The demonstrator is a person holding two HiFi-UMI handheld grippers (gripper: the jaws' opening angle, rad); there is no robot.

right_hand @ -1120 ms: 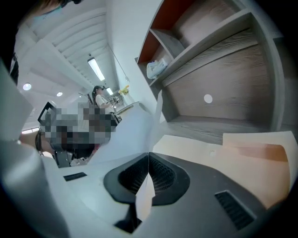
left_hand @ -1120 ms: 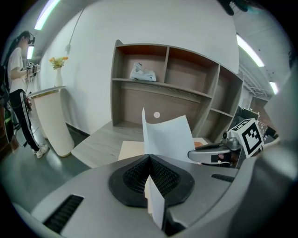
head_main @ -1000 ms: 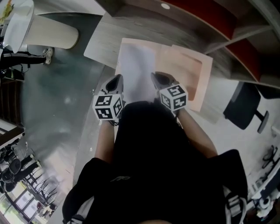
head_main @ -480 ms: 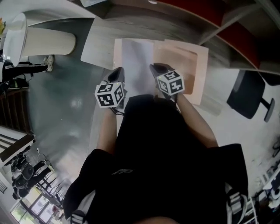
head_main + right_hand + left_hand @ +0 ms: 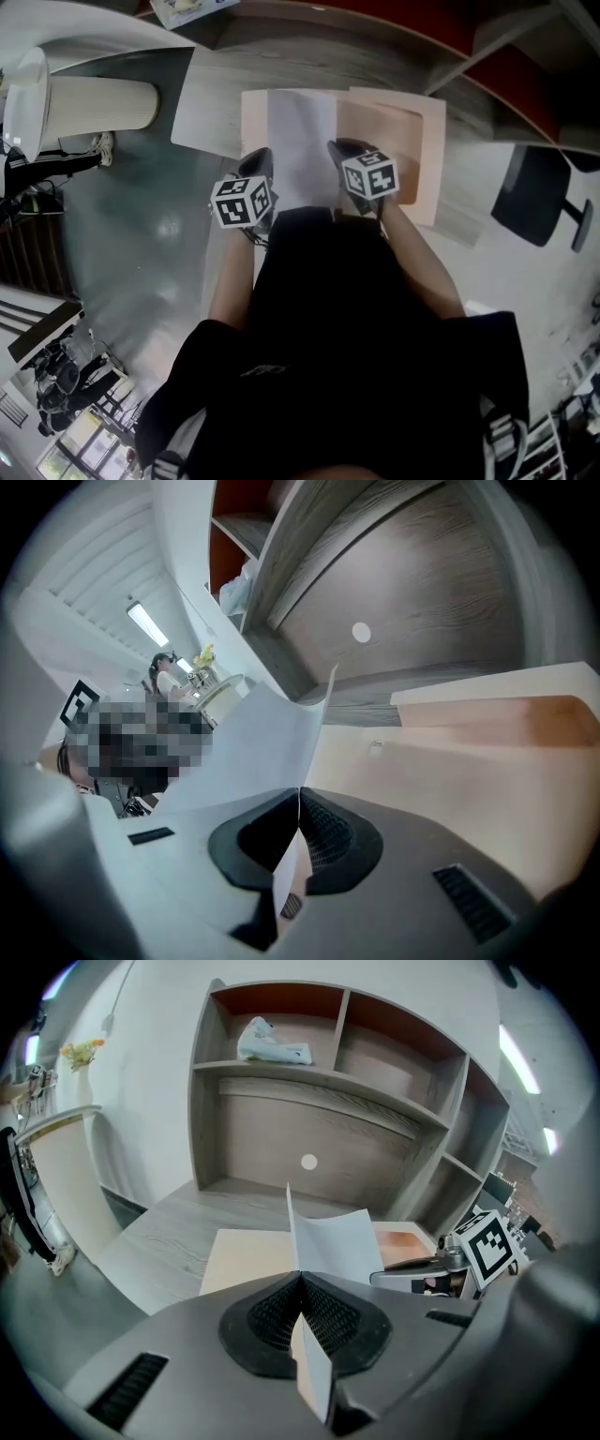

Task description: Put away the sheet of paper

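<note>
Head view: the white sheet of paper (image 5: 300, 141) hangs between both claws, over the left half of the open peach card folder (image 5: 417, 187) lying flat on the grey wood-grain bench (image 5: 211, 103). The left claw (image 5: 257, 167) is pinched tight on the sheet's left edge and the right claw (image 5: 343, 155) on its right edge. Both gripper views show paper running straight through the closed pads and nothing else.

I reckon the step is laying the sheet down inside the folder. The paper bows between the two grips, and its far corner sticks up in the left gripper view. So I'd keep both claws level and gently apart to take out the sag, then lower the far edge first, square to the folder's spine. Let go only once it sits flat, and both sides together, or it'll skew. Don't pull hard, since thin paper tears at the pinch points. I can't tell if the sheet touches the folder yet.

Containers: the folder looks bare, just a darker orange-brown patch on its right half. The grey shelf unit (image 5: 272, 1072) behind the bench has a crumpled white plastic bag (image 5: 272, 1044) in its upper left compartment. Nothing shows in the one beside it.
</note>
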